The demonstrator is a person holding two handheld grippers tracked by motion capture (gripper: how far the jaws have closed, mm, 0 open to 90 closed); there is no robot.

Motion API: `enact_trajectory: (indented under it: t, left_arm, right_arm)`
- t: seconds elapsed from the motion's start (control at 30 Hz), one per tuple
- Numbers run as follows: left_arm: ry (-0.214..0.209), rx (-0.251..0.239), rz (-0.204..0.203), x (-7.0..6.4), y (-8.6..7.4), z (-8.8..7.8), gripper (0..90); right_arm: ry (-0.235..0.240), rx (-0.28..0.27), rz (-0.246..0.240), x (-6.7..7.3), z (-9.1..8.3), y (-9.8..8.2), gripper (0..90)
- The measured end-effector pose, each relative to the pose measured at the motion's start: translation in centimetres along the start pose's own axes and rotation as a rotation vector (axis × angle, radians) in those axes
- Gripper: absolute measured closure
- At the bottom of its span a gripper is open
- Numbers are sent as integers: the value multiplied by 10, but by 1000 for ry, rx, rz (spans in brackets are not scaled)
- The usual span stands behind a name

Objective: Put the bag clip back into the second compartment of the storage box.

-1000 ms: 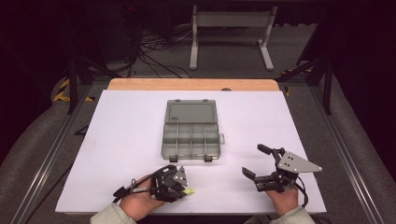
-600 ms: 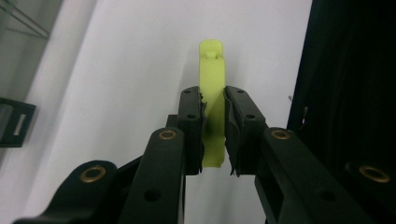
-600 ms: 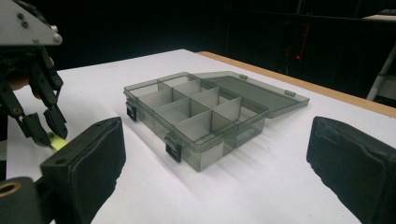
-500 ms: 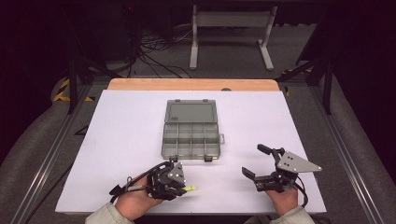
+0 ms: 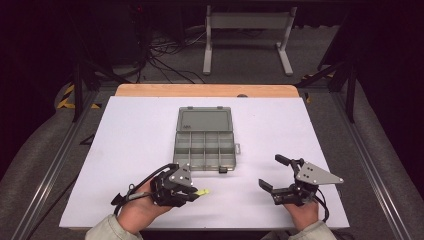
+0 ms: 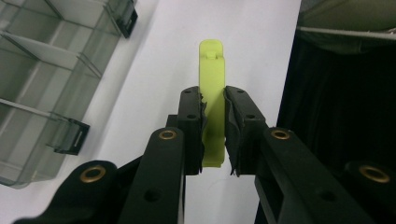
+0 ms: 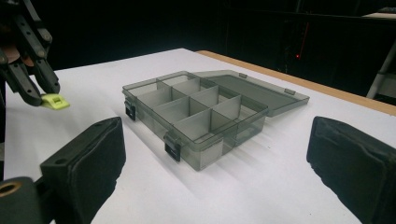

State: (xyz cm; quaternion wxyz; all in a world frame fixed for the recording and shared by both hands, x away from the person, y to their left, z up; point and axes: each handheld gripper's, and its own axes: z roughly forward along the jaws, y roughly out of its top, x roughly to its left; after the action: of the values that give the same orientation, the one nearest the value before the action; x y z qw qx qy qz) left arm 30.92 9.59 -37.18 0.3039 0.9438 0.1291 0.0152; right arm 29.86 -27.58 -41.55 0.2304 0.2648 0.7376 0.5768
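Now the left gripper [image 5: 192, 192] is gripping a small yellow-green clip [image 6: 212, 88], its jaws clenched on the clip's lower half so the top juts out past the pads. In the high view the clip [image 5: 202, 192] is sitting at the gripper's tip, poking toward 3 o'clock, just off the near edge of the box [image 5: 206, 150], roughly at the box's 6 o'clock. The right gripper view is showing it [image 7: 55, 101] off the white table [image 5: 130, 150]; the height cannot be told. The right gripper [image 5: 274, 172] is waiting at the box's 4 o'clock, well apart from it, its jaws released wide with nothing between them.

The box is lying open, lid [image 5: 204, 120] folded flat toward 12 o'clock, its compartments looking bare. Judging by this, the pick-up is done and the carry is in hand. Next the left hand is likely needing to swing the clip toward 12 o'clock, clear the near wall and its latches [image 6: 70, 137], hold over one compartment, and only then let the jaws go
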Motion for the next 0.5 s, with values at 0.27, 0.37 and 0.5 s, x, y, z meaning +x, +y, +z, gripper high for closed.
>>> enact_trajectory:
  t: [0.27,0.37,0.5]
  left_arm:
    - [18,-33,8,2,9,-13,774]
    - [25,-51,9,3,12,-17,774]
    - [32,-69,3,5,16,-22,774]
  right_arm:
    - [-4,0,-2,0,-1,0,53]
    - [-4,-1,-1,0,-1,0,53]
    - [-5,-2,0,0,-1,0,53]
